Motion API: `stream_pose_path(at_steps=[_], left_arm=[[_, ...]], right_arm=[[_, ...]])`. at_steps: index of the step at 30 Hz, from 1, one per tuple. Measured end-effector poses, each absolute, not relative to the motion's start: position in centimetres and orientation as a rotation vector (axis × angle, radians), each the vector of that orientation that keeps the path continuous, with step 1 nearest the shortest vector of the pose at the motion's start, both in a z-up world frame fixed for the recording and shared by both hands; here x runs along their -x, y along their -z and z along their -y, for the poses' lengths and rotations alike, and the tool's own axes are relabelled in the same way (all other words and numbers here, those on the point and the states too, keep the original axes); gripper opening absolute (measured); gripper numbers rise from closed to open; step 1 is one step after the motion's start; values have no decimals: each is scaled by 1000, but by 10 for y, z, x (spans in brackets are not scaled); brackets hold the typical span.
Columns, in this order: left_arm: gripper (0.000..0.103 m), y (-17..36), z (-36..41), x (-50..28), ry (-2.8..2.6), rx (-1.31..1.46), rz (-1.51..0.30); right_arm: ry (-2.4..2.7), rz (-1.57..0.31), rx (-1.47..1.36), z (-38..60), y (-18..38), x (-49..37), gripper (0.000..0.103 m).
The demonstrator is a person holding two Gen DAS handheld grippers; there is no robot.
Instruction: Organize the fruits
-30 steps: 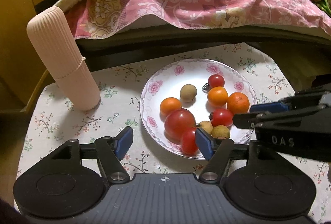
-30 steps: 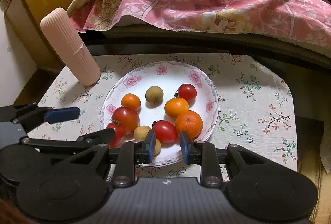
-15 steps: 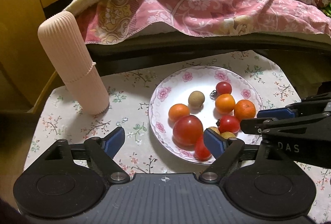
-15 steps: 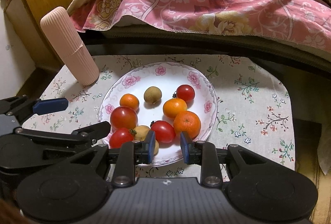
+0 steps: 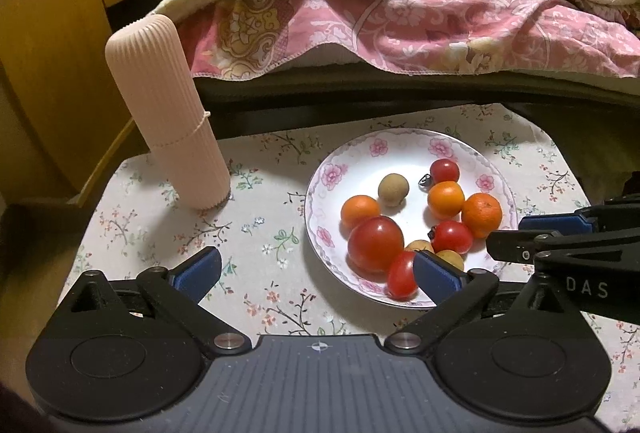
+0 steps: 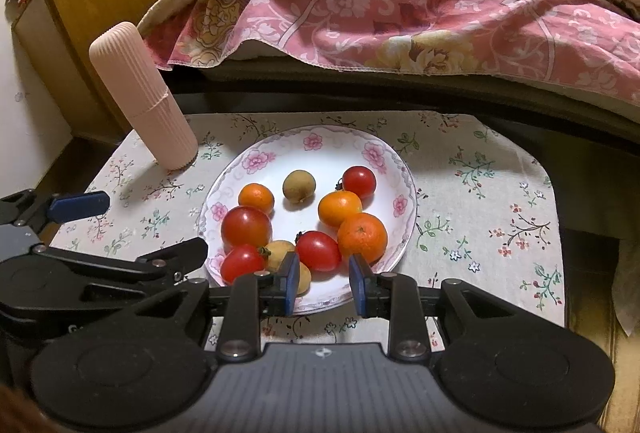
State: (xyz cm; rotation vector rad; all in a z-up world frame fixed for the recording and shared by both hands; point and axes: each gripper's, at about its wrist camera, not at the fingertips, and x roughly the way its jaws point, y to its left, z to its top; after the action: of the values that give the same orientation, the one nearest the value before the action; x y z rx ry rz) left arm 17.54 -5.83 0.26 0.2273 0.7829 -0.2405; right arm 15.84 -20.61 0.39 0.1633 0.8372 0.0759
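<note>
On floral plate [image 6: 404, 193], red and orange fruits [image 6: 362, 236]

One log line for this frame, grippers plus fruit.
left gripper: opening, empty | right gripper: shut, empty | tomatoes, oranges, brown fruits: all on white floral plate | nothing held

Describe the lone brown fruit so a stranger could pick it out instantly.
On the floral tablecloth sits a white flower-rimmed plate of fruit. Near its far middle lies a small round dull-brown fruit, alone, touching nothing; its neighbours are glossy red tomatoes and oranges.
</note>
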Motion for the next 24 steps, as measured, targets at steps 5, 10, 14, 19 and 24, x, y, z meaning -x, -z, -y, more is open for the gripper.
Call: stream_pose_path(at_steps=[5,10,14,19,24], left_arm=[[103,-3,57,-163,230,-225,-773],[103,-1,56,-149,228,-226,-789],[103,-1,53,-138,231,-214,-802],[103,-4,47,-125,229,-209,-795],[103,-5,44,-112,226,-207,-797]], right_arm=[[-69,-821,-171,205,-6,-146,30],[-66,-786,-189,202,-11,-130,33],[-69,-764,-199,199,-14,-114,33],[-66,-748,-172,192,-15,-97,33],[-71,-748,-180,188,-14,-82,33]])
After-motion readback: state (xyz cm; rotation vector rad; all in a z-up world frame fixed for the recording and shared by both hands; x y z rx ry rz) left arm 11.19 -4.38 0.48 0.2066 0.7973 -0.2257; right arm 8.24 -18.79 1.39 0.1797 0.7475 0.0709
